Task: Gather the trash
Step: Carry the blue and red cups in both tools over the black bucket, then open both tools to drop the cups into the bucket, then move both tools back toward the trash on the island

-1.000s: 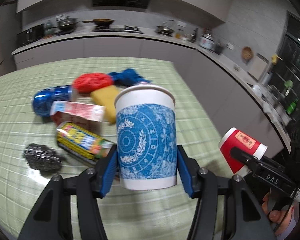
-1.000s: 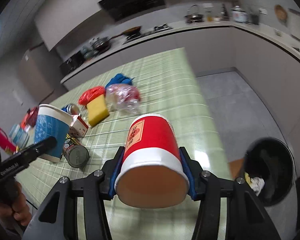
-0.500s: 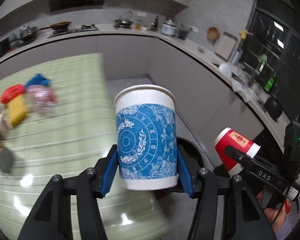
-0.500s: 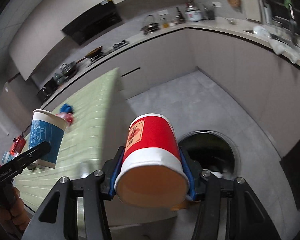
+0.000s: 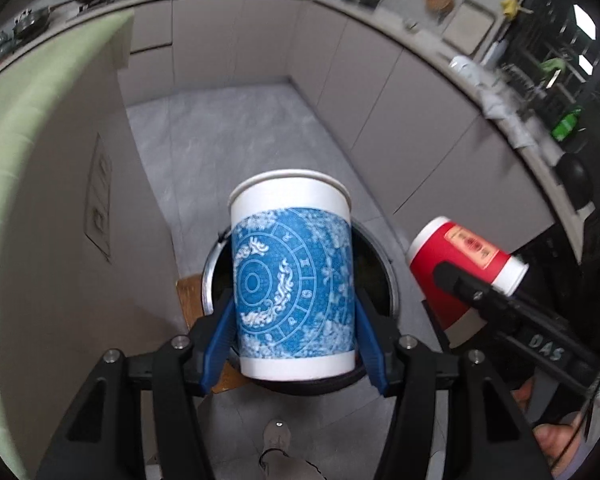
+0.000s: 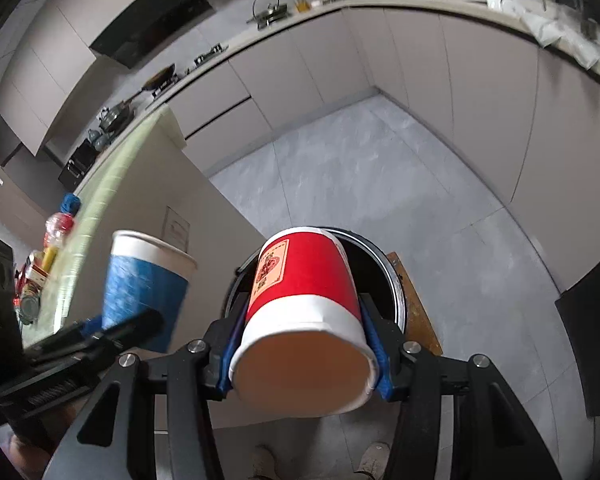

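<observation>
My left gripper is shut on a blue-and-white paper cup, held upright right above the round black trash bin on the floor. My right gripper is shut on a red-and-white paper cup, tilted with its mouth away from me, over the same bin. The red cup shows at the right of the left wrist view, the blue cup at the left of the right wrist view. Most of the bin's inside is hidden by the cups.
The green-clothed table stands to the left with more trash on it. Its beige side panel is close to the bin. Grey cabinets and a cluttered counter run around a grey tiled floor. My shoes are below.
Both grippers have swung away from the table and tilted down over the floor, each holding its cup. The bin now lies directly beneath both cups.
</observation>
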